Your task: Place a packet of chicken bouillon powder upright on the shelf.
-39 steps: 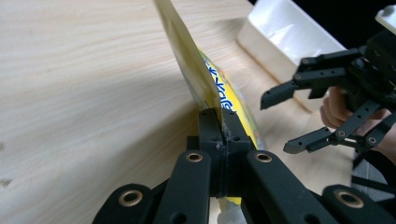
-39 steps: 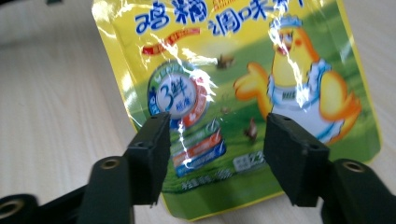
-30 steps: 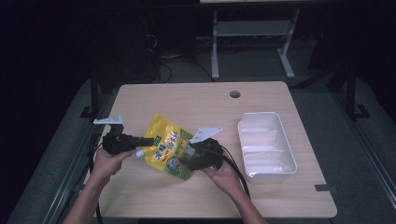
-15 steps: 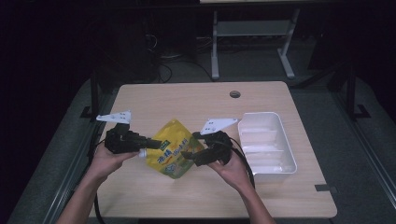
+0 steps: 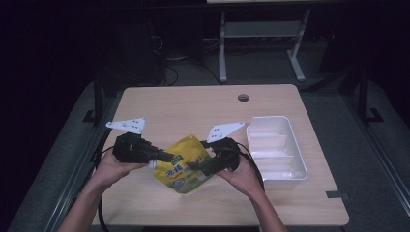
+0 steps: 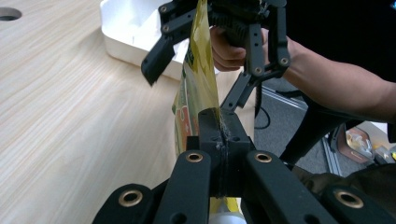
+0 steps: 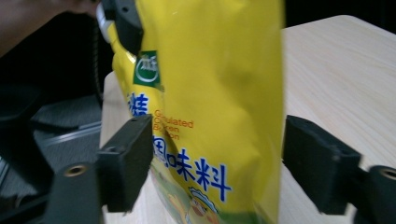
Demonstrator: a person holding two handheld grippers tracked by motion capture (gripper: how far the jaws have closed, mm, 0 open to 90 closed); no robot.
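A yellow seasoning pouch (image 5: 186, 164) with blue characters is held on edge over the table's near side. My left gripper (image 5: 167, 157) is shut on the pouch's left edge; in the left gripper view its jaws (image 6: 219, 128) pinch the thin yellow pouch (image 6: 200, 70). My right gripper (image 5: 197, 166) stands open at the pouch's right side. In the right gripper view the pouch (image 7: 210, 84) hangs between the spread jaws of the right gripper (image 7: 224, 163), untouched by either. The left gripper view also has the right gripper (image 6: 196, 70) straddling the pouch farther off.
A white rectangular tray (image 5: 290, 176) sits on the wooden table (image 5: 193, 106) to the right of my right hand. A cable hole (image 5: 243, 97) lies near the far edge. Dark floor and a metal frame lie beyond the table.
The pouch lay flat on the table a second ago; now it is raised on edge. Both grippers have lifted and shifted slightly right with it.
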